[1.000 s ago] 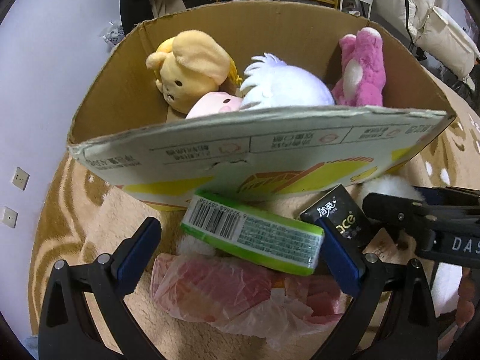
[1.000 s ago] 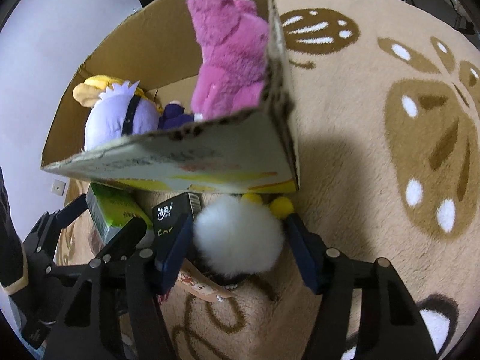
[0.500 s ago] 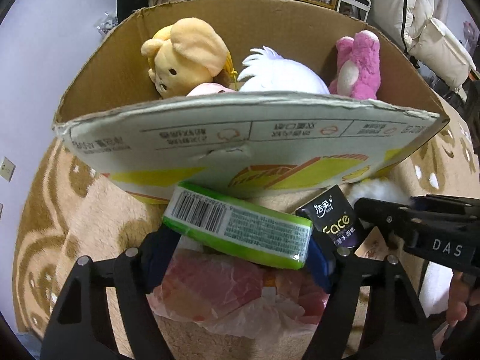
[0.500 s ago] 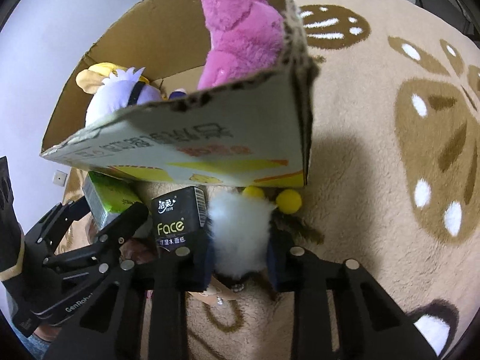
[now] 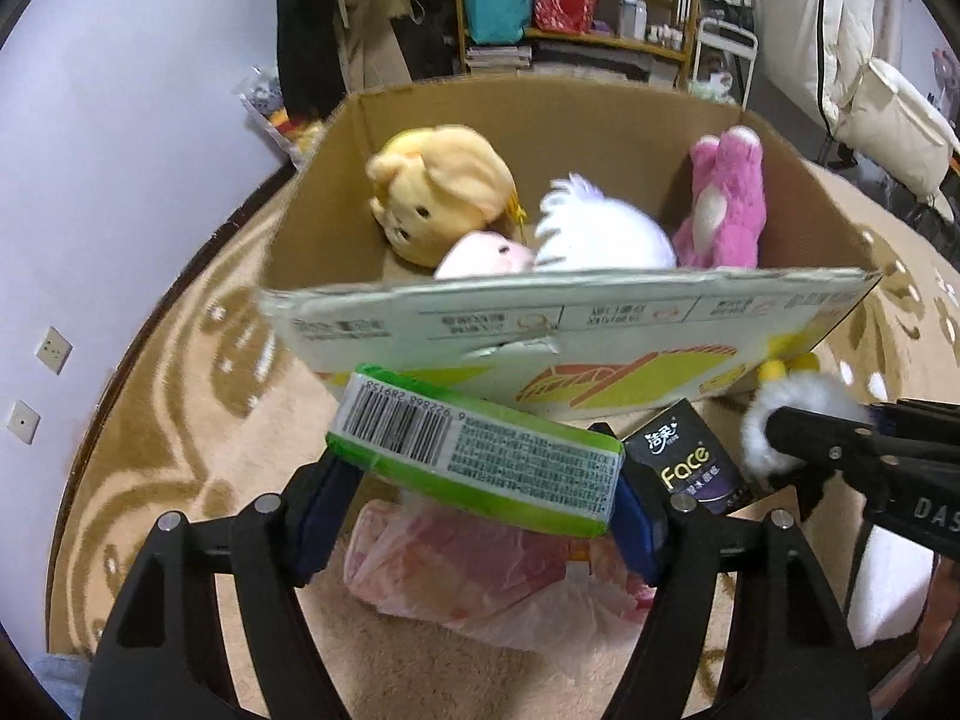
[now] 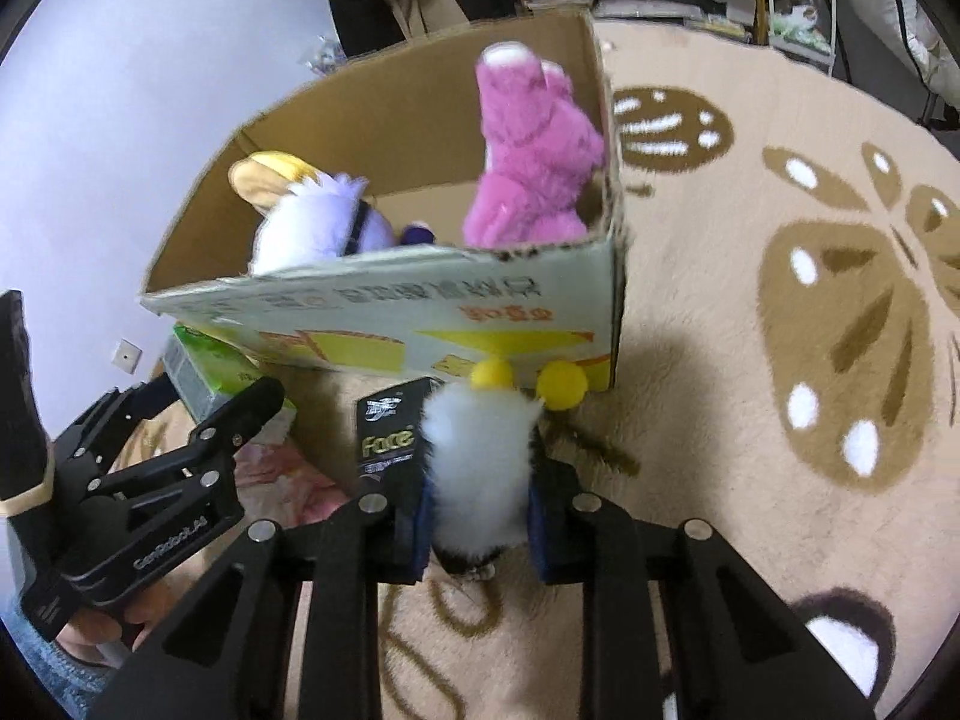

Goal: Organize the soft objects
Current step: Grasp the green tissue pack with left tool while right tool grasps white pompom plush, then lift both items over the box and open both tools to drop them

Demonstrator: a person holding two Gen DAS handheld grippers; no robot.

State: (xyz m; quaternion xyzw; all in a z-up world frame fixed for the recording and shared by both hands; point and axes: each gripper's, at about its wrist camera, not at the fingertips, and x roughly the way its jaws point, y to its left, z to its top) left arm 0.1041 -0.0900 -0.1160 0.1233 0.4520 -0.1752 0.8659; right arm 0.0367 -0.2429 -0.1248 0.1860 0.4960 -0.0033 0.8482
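Left gripper [image 5: 480, 480] grips green tissue pack [image 5: 480, 456], right gripper [image 6: 480, 504] closing on white plush [image 6: 477, 468] (squashed): clear cardboard box [image 5: 540, 324] rim before releasing.

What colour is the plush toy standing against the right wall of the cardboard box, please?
Pink plush toy, with a paler patch on its front; it shows best in the right wrist view.

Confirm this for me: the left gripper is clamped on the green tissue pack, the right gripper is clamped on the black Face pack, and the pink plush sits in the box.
One thing is wrong: the right gripper is closing on the white fluffy toy, not the black Face pack, which lies beside it on the rug, as the right wrist view shows. The left gripper does clamp the green tissue pack, and the pink plush sits in the box.
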